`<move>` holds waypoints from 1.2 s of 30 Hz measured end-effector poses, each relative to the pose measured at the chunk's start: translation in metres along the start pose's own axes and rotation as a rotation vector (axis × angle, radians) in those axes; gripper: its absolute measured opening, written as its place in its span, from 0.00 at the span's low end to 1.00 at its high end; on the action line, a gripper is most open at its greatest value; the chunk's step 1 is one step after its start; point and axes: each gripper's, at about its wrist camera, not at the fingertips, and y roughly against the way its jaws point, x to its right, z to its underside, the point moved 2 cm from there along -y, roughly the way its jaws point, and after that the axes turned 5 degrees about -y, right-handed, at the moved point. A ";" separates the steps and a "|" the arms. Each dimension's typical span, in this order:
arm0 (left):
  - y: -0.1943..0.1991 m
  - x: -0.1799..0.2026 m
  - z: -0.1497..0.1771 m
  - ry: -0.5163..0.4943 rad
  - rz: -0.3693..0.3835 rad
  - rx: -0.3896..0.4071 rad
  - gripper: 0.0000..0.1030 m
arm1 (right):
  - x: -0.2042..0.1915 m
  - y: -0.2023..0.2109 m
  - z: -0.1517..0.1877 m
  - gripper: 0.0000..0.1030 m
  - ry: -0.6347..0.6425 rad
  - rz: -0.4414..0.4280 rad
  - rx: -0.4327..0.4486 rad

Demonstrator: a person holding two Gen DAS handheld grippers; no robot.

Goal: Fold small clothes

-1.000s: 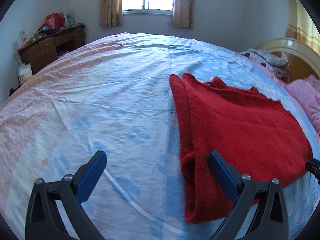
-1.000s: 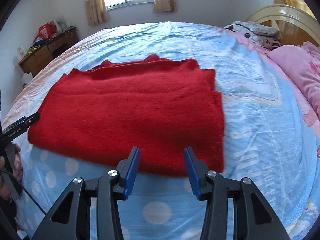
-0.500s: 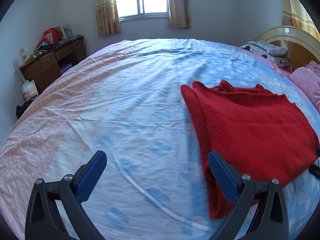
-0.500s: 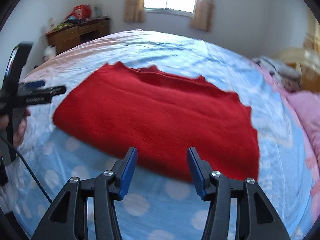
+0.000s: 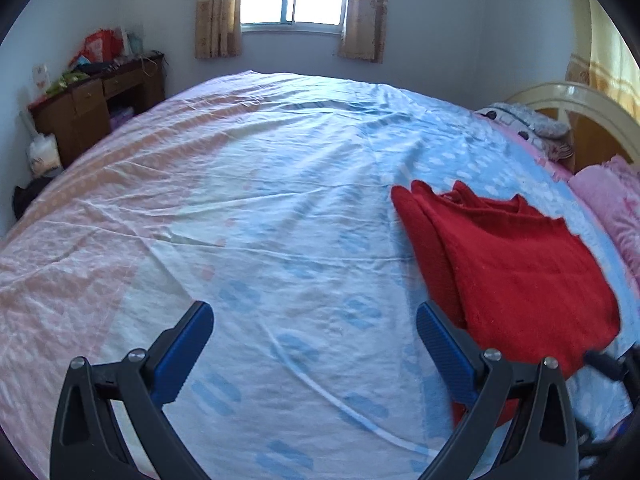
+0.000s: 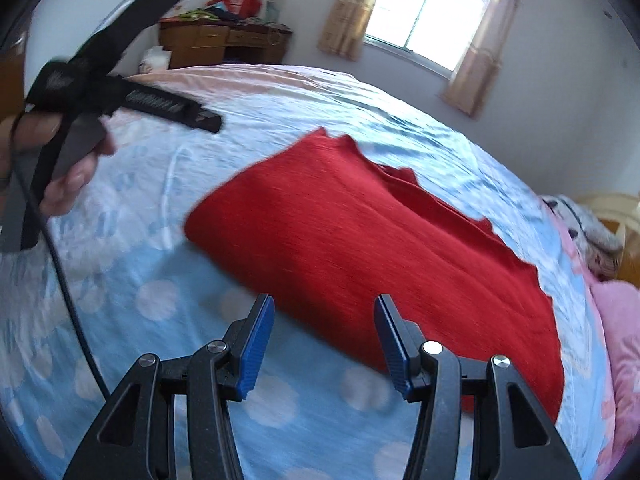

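A folded red knitted garment lies flat on the blue-and-pink patterned bedsheet, on the side of the bed nearer the pink pillow and cream headboard. I hold both tools above the bed, clear of the cloth. My left gripper hangs over bare sheet just beside the garment's left edge, its jaws spread wide and holding nothing; the right-hand blue pad sits in front of that edge, though I cannot tell that it touches. My right gripper hovers at the garment's near hem, jaws moderately open and empty, with the hem showing between the pads. In the right wrist view my left hand grips its tool well to the left of the garment.

I judge the garment already folded at least once, its layers stacked along the left edge, and either finished or awaiting one more fold. To do that well, I would lower each pair of jaws onto a corner of the same edge, pinch all layers together, lift evenly, and lay the edge across so the sides line up without dragging the sheet.
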 end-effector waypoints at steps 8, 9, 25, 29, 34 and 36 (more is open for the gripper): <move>-0.018 0.010 -0.014 0.065 0.188 -0.032 1.00 | -0.042 -0.013 -0.010 0.51 0.123 0.049 0.035; -0.021 0.014 -0.017 0.071 0.210 -0.034 1.00 | -0.044 -0.016 -0.011 0.51 0.131 0.058 0.040; -0.094 0.043 -0.045 0.103 0.339 -0.168 0.99 | -0.054 -0.026 -0.015 0.51 0.175 0.121 0.074; -0.094 0.040 -0.047 0.123 0.354 -0.138 0.98 | -0.057 -0.029 -0.015 0.49 0.184 0.122 0.080; -0.095 0.037 -0.047 0.130 0.350 -0.120 0.88 | -0.068 -0.027 -0.015 0.39 0.214 0.113 0.088; -0.096 0.037 -0.048 0.133 0.341 -0.117 0.81 | -0.071 -0.025 -0.016 0.37 0.225 0.116 0.085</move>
